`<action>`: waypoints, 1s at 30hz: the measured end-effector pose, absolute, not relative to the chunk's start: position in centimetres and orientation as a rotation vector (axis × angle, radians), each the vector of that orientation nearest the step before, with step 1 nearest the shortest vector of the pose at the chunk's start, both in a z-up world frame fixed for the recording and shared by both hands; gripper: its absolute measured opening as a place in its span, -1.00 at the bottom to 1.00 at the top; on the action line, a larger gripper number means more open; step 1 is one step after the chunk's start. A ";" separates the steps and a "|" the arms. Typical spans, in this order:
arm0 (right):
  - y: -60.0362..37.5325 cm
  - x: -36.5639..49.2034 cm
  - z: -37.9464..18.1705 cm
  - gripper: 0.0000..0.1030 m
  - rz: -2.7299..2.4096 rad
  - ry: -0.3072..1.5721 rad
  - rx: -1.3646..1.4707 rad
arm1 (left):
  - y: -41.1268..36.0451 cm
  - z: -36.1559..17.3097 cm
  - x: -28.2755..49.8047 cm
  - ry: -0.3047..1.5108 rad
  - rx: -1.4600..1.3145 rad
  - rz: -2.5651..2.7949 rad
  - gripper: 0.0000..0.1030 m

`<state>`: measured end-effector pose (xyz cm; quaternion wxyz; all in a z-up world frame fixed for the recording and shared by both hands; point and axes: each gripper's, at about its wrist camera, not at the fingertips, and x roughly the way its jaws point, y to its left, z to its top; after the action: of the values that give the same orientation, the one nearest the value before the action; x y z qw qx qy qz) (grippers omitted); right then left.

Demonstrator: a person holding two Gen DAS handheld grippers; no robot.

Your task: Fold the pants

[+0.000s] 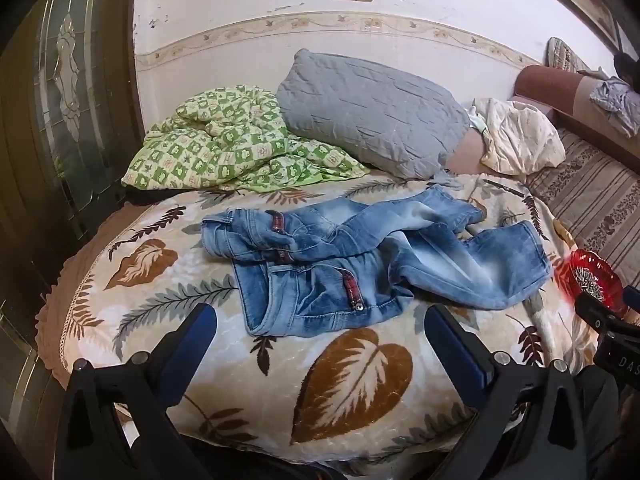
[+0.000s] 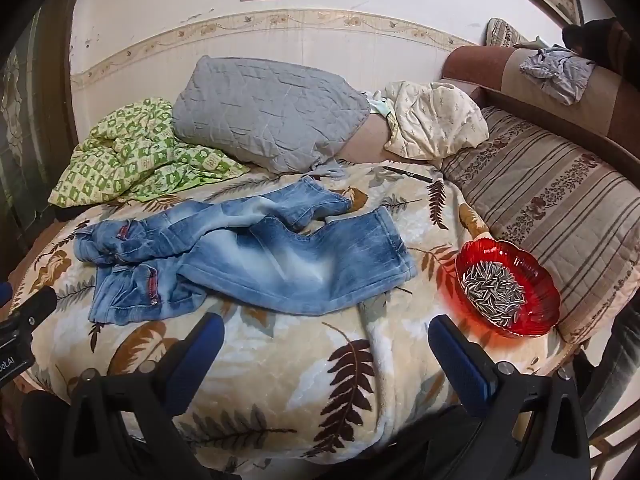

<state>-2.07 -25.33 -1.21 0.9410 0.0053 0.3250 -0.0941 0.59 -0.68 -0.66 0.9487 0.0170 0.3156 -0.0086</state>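
Note:
A pair of faded blue jeans (image 1: 360,256) lies crumpled on a leaf-patterned blanket (image 1: 352,380), waist to the left and legs running right. The right wrist view shows the same jeans (image 2: 248,256) with the leg hems toward the red bowl. My left gripper (image 1: 320,332) hovers just in front of the waistband, open, with nothing between its blue fingers (image 1: 192,340). My right gripper (image 2: 326,340) hangs open short of the nearer leg, its fingers (image 2: 460,356) apart and empty. Each gripper's black body shows at the edge of the other's view.
A red glass bowl (image 2: 536,280) of sunflower seeds sits on the blanket right of the jeans. Behind them lie a grey pillow (image 1: 372,116), a green checked quilt (image 1: 224,140), a cream bundle (image 2: 436,124) and a dark pen (image 2: 408,174). A striped cushion (image 2: 560,216) borders the right side.

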 end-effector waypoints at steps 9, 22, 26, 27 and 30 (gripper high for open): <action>-25.4 -2.0 -1.0 1.00 -0.196 0.659 0.028 | -0.8 -0.6 0.5 0.642 0.041 -0.024 1.00; -25.4 -2.0 -0.8 1.00 -0.197 0.654 0.025 | -0.7 -0.7 0.6 0.647 0.039 -0.037 1.00; -25.4 -2.0 -0.8 1.00 -0.196 0.654 0.024 | -0.8 -0.7 0.6 0.647 0.040 -0.037 1.00; -25.4 -2.0 -0.8 1.00 -0.196 0.654 0.022 | -0.8 -0.7 0.5 0.649 0.043 -0.037 1.00; -25.5 -1.9 -0.7 1.00 -0.195 0.656 0.022 | -1.0 -0.7 0.6 0.649 0.045 -0.038 1.00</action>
<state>-1.92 -25.48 -0.73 0.9420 0.0110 0.3215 -0.0957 0.57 -1.02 -0.66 0.9474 0.0219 0.3189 -0.0187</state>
